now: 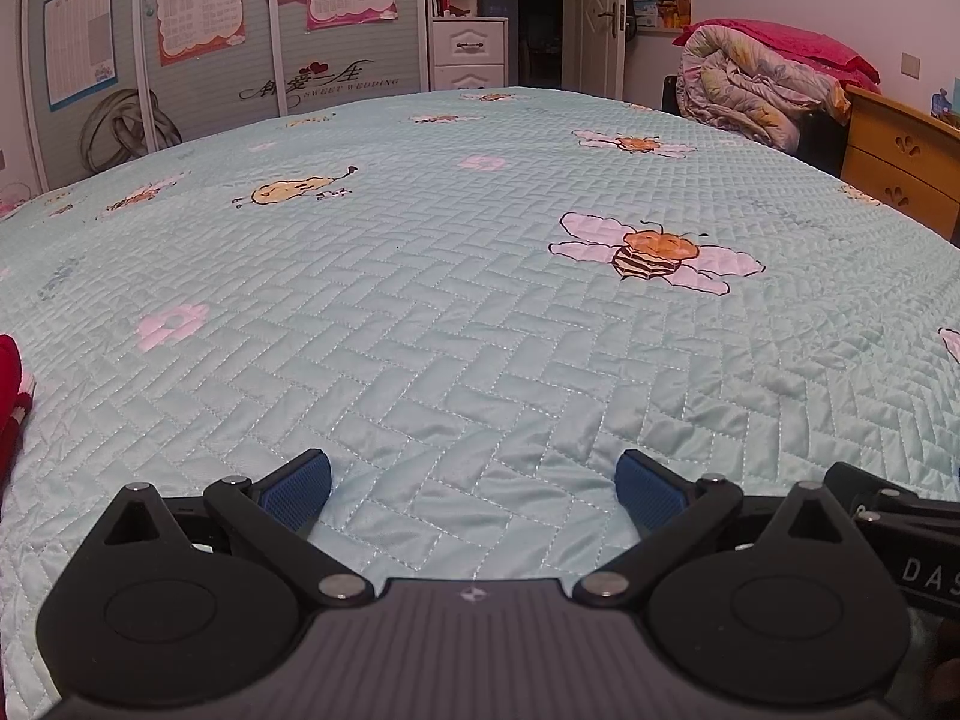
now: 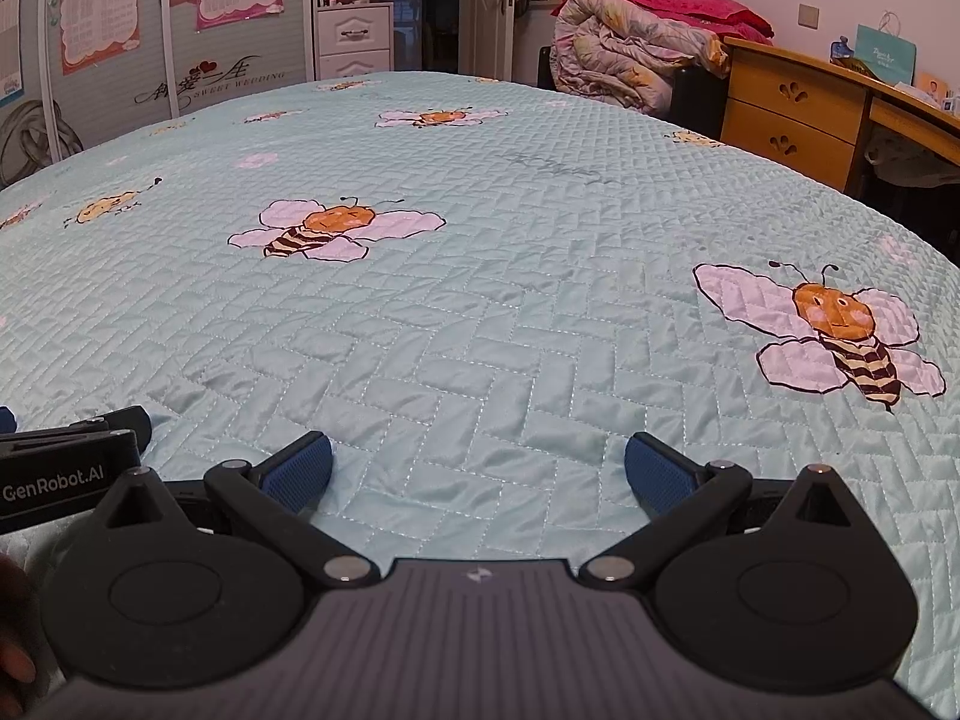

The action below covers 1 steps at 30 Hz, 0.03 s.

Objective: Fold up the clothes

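A red garment with a white stripe (image 1: 11,396) shows only as a sliver at the far left edge of the left wrist view, lying on the light blue quilted bed cover (image 1: 420,312). My left gripper (image 1: 474,489) is open and empty, low over the cover, to the right of the garment and apart from it. My right gripper (image 2: 477,471) is open and empty, low over the same cover (image 2: 480,300). The right wrist view shows no clothing. The left gripper's body (image 2: 66,468) shows at the left edge of the right wrist view.
The bed cover has bee and flower prints. A rolled quilt with a pink blanket (image 1: 762,78) lies beyond the far right corner. A wooden desk with drawers (image 2: 798,114) stands to the right. A wardrobe (image 1: 210,60) and a white drawer unit (image 1: 469,54) stand behind.
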{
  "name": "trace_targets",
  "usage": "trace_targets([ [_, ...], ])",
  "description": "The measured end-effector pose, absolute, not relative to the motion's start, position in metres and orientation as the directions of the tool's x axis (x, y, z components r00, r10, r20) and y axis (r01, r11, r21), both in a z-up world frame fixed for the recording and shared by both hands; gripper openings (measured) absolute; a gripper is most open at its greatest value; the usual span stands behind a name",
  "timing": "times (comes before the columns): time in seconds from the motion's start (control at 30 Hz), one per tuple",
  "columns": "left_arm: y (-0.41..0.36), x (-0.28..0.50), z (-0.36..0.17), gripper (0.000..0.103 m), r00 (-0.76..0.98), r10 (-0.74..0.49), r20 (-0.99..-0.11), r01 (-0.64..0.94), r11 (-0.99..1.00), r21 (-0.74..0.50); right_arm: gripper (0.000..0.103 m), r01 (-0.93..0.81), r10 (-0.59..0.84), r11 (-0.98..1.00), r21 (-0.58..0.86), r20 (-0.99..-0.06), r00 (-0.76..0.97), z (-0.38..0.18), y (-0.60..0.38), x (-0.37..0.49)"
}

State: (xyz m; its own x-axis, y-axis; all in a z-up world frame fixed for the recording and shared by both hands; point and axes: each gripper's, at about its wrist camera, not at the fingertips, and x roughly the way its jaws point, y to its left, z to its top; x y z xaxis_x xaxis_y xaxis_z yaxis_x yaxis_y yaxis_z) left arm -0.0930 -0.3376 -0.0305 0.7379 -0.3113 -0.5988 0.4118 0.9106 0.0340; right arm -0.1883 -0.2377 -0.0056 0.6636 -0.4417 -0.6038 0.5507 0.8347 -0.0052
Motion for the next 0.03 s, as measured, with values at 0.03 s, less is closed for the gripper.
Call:
trace_targets([
  [0.03,-0.3376,-0.093,-0.0306,0.103,0.738,-0.311,-0.599,0.412,0.911,0.034,0.103,0.551,-0.442,0.835,-0.006,-0.604,0.663,-0.0056,-0.2377,-0.1882],
])
